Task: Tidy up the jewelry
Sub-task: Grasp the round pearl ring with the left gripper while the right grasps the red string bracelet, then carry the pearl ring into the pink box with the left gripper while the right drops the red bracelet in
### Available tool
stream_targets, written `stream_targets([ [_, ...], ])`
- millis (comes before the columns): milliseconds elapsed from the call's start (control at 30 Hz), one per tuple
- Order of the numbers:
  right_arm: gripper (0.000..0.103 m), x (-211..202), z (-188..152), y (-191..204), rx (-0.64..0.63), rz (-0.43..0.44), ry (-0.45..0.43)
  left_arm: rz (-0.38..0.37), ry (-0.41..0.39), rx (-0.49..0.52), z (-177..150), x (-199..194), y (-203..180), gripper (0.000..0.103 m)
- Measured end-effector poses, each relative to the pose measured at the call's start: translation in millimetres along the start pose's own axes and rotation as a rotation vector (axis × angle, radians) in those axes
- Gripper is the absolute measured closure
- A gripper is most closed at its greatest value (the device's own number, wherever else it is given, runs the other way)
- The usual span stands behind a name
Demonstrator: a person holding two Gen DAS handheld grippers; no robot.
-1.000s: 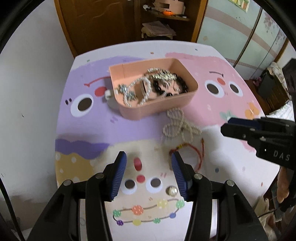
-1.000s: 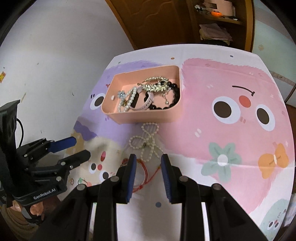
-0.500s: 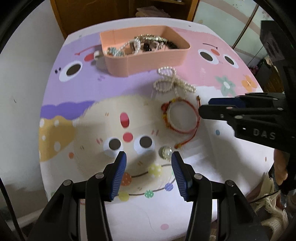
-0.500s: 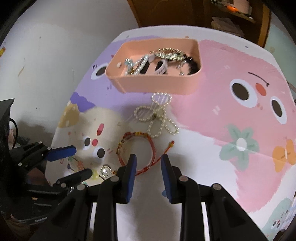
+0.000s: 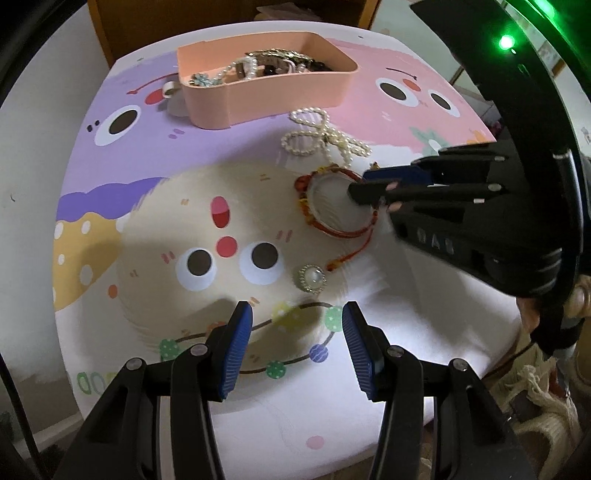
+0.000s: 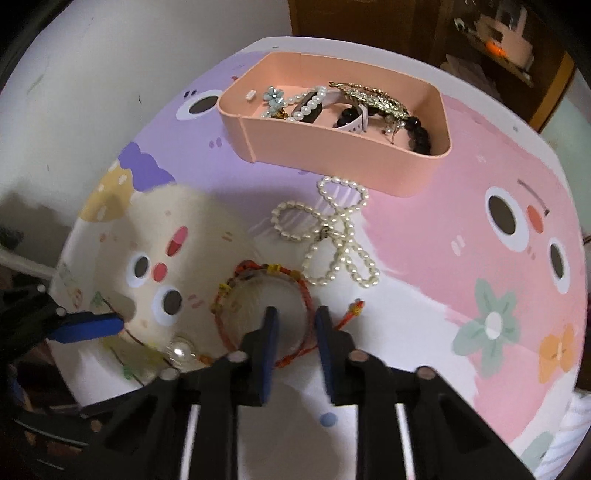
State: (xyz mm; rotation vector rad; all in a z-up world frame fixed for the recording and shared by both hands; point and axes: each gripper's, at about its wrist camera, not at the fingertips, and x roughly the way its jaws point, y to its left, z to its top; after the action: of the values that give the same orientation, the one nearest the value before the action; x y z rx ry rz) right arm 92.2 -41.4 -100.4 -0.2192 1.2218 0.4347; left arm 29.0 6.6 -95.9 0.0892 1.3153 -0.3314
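Note:
A red braided cord bracelet (image 5: 314,218) (image 6: 236,280) lies on the cartoon mat. My right gripper (image 6: 293,317) (image 5: 360,184) is open, low over it, its fingers straddling the bracelet's right-hand cord. A pearl bow necklace (image 5: 321,136) (image 6: 332,236) lies just beyond. A round pearl brooch (image 5: 312,278) (image 6: 180,350) lies just ahead of my left gripper (image 5: 297,332), which is open and empty. The pink tray (image 5: 280,96) (image 6: 332,147) at the back holds several jewelry pieces.
A small white ring-like piece (image 5: 169,88) lies left of the tray. The mat's near edge is close below my left gripper. A wooden cabinet (image 6: 480,33) stands behind the table, and cloth (image 5: 535,387) lies at the lower right.
Both grippers have moved down and forward. My right gripper has come down onto the red bracelet. The left gripper has closed in on the brooch.

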Motion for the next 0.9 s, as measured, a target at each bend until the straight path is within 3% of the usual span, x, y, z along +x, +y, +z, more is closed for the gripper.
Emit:
stream_targets([
  [467, 0.097, -7.0, -19.6, -53.0, 0.197, 0.044, 0.002, 0.028, 0.018, 0.007, 15.1, 21.1, -12.8, 0.054],
  [700, 0.097, -7.6, -26.0, -61.3, 0.226, 0.069, -0.005, 0.116, 0.039, 0.069, 26.2, 28.7, -29.9, 0.072],
  [800, 0.097, -6.7, -25.7, -62.1, 0.23, 0.078, -0.007, 0.113, 0.057, 0.102, 29.3, 30.7, -39.0, 0.087],
  [900, 0.097, -17.0, -34.4, -71.3, 0.233, 0.087, -0.01, 0.129, 0.068, 0.119, 32.7, 32.5, -45.4, 0.088],
])
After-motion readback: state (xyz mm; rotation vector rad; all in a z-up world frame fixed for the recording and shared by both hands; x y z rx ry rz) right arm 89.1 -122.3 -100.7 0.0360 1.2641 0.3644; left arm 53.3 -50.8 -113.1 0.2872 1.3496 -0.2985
